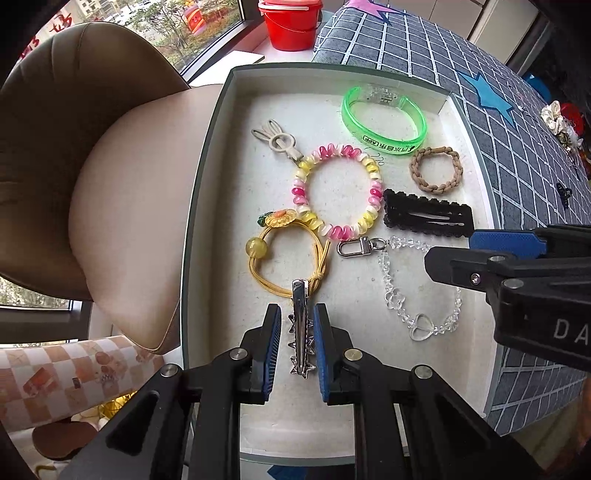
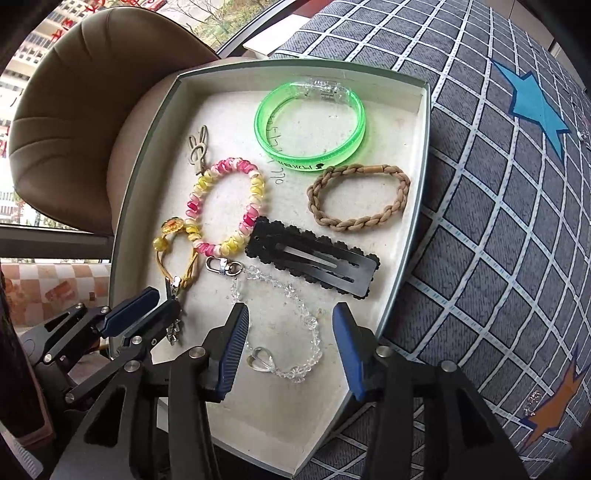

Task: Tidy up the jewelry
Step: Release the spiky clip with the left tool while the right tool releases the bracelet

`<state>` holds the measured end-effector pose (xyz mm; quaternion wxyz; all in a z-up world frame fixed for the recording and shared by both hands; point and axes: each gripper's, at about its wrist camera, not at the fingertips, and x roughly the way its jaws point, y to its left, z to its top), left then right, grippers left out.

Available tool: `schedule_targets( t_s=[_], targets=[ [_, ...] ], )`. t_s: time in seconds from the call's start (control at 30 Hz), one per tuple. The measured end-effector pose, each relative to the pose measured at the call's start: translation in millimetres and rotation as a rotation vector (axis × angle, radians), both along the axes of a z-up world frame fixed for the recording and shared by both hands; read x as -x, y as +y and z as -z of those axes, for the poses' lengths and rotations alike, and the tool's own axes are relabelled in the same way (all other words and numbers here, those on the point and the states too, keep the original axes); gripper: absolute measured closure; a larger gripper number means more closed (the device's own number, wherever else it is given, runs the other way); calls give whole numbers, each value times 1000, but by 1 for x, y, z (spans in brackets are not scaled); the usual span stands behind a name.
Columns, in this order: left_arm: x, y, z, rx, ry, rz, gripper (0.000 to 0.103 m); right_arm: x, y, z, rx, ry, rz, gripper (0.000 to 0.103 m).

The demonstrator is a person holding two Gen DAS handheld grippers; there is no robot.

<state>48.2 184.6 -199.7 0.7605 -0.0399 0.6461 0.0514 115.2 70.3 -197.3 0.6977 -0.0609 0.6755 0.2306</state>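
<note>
A white-lined tray [image 1: 221, 155] [image 2: 155, 206] holds the jewelry. My left gripper [image 1: 296, 325] [image 2: 146, 304] has its pads on either side of a silver star hair clip [image 1: 301, 325] lying near the tray's front; a small gap shows each side. My right gripper [image 2: 290, 328] [image 1: 476, 247] is open and empty above a clear bead chain with a heart [image 2: 291, 343] [image 1: 417, 317]. Also in the tray: green bangle [image 1: 384, 118], pink-yellow coil bracelet [image 1: 336, 192], brown braided tie [image 1: 436, 170], black snap clip [image 1: 428, 218], yellow flower tie [image 1: 284, 254], bunny clip [image 1: 277, 142].
The tray sits between a tan leather chair [image 1: 92, 147] and a grey checked cloth with stars [image 1: 517, 129]. More accessories [image 1: 561, 125] lie on the cloth at far right. A red bucket [image 1: 291, 22] stands on the windowsill. A small pin [image 2: 532, 402] lies on an orange star.
</note>
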Motion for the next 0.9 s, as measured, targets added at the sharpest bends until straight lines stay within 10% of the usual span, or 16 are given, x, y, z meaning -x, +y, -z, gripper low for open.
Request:
schedule_targets(
  t_s=[0.3, 0.43, 0.9],
  targets=[
    [1, -5, -11, -7, -13, 12, 78, -1, -18, -30, -2, -55, 62, 43],
    [5, -5, -19, -29, -49, 2, 6, 6, -34, -35, 5, -48, 80, 42],
    [4, -17, -22, -32, -3, 30, 6, 36, -86, -35, 46, 13, 114, 31]
  ],
)
